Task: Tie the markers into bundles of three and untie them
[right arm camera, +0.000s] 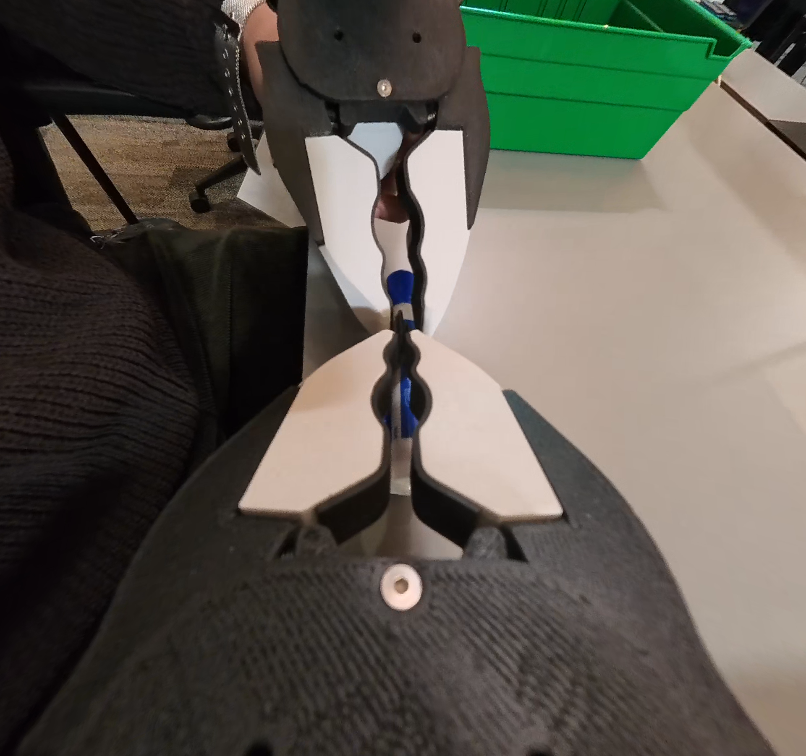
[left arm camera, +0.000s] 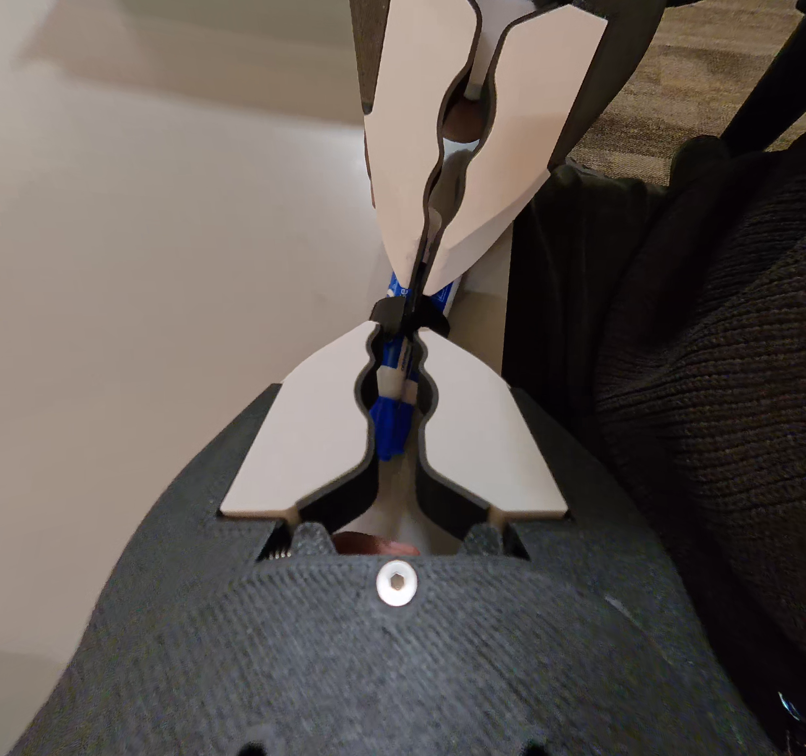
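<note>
Both hand-held grippers, left [left arm camera: 394, 334] and right [right arm camera: 403, 336], tip-to-tip, pinching one blue marker [left arm camera: 392, 421]; green bin [right arm camera: 589, 81] behind.

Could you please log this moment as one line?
left gripper: shut on blue marker | right gripper: shut on blue marker | tips meeting above table

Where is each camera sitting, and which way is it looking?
Left wrist view: sits on the left gripper, looks along its fingers at the right gripper over the table; a dark sleeve shows.
Right wrist view: sits on the right gripper, faces the left gripper, a green bin behind; the sleeve shows.
Both share the blue and white pen, gripped by both grippers.
</note>
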